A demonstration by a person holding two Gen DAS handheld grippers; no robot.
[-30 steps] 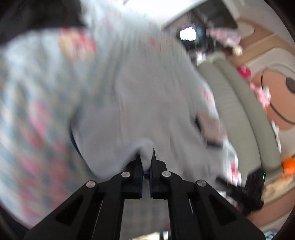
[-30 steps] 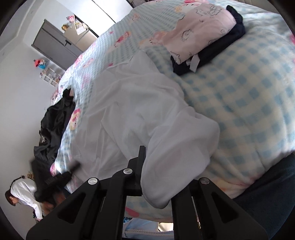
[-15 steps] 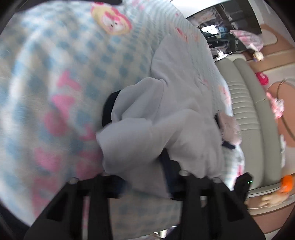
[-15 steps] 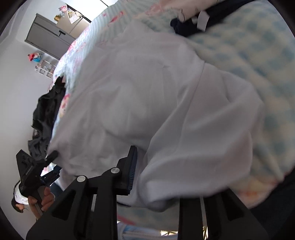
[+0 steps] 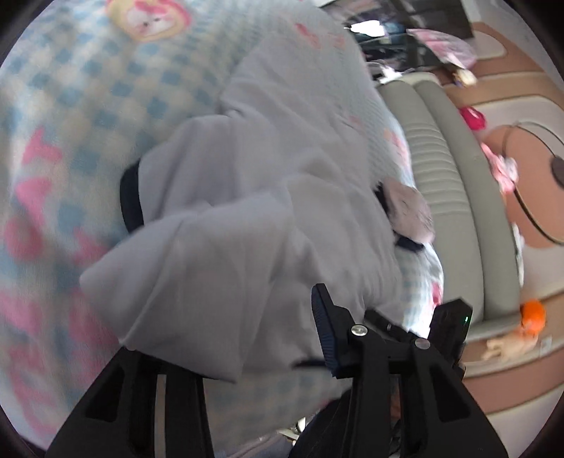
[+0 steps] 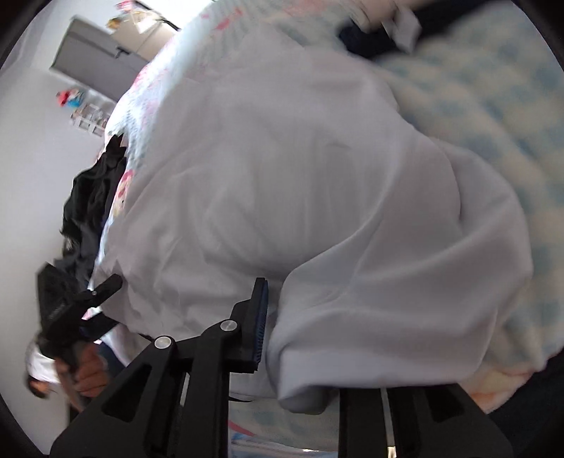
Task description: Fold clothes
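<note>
A white garment [image 5: 268,183] lies on the blue-checked blanket [image 5: 70,91], with its near edge folded over in a thick flap. My left gripper [image 5: 243,338] stands wide open at that flap. Its right finger [image 5: 326,331] is bare, and the cloth hides its left finger. In the right wrist view the same white garment [image 6: 317,183] fills the middle. My right gripper [image 6: 310,338] is open too, with its left finger [image 6: 259,324] showing and its right finger under the hanging fold. Each gripper shows small in the other's view.
A folded pink and dark stack [image 6: 384,24] sits beyond the garment, also seen as the folded stack [image 5: 409,215]. A pile of dark clothes [image 6: 91,197] lies at the bed's far side. A grey padded bed edge [image 5: 454,183] and a grey cabinet [image 6: 95,67] border the bed.
My left gripper was shut on the garment's edge a second ago and has opened wide, leaving the folded flap lying on the blanket. The right gripper has moved in closer under the fold.
</note>
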